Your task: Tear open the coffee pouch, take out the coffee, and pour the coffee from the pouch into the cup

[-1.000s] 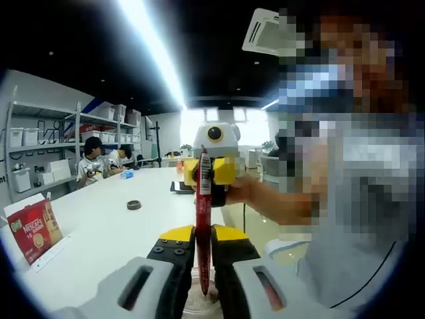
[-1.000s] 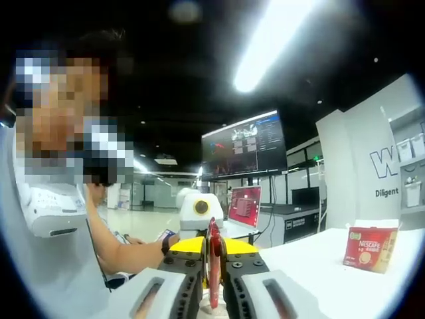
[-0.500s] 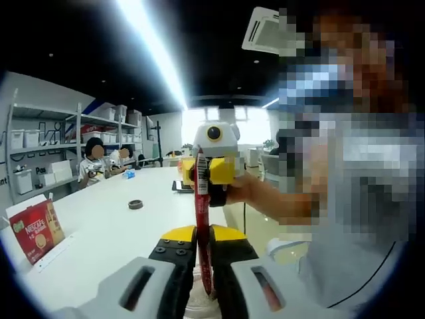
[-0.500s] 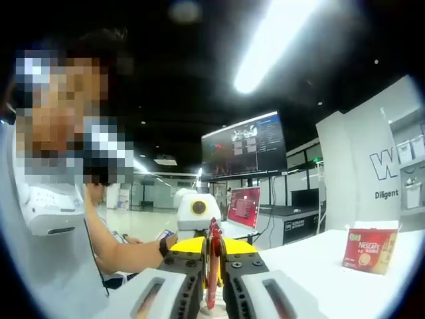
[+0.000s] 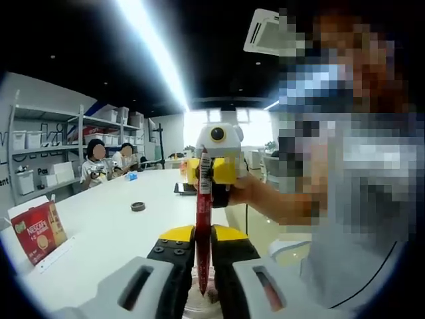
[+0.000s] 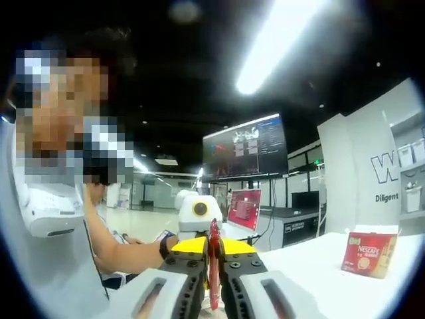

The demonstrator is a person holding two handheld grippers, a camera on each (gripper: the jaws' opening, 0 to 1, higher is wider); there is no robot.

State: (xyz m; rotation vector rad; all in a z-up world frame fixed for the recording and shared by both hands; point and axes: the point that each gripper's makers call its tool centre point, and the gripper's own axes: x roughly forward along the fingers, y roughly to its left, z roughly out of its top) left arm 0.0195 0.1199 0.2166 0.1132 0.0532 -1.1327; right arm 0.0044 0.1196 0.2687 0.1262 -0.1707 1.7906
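Observation:
A slim red coffee pouch (image 5: 202,212) stands edge-on between the two grippers, off the table. My left gripper (image 5: 203,240) is shut on its lower part. In the left gripper view, my right gripper (image 5: 206,174) faces me from the other end, shut on the pouch's upper part, with a person's hand behind it. The right gripper view has the same red pouch (image 6: 213,234) pinched in the shut right gripper (image 6: 212,256). A pale round rim, seemingly the cup (image 5: 199,307), peeks out under the left jaws, mostly hidden.
A red Nescafe box (image 5: 37,229) (image 6: 367,252) stands on the white table (image 5: 113,232). A small black ring (image 5: 138,207) and a dark phone (image 5: 185,189) lie farther along it. Shelves with bins (image 5: 46,149) and seated people (image 5: 99,166) are at the far left.
Both views have shifted slightly. The pouch stays clamped between the two shut grippers, with no visible tear.

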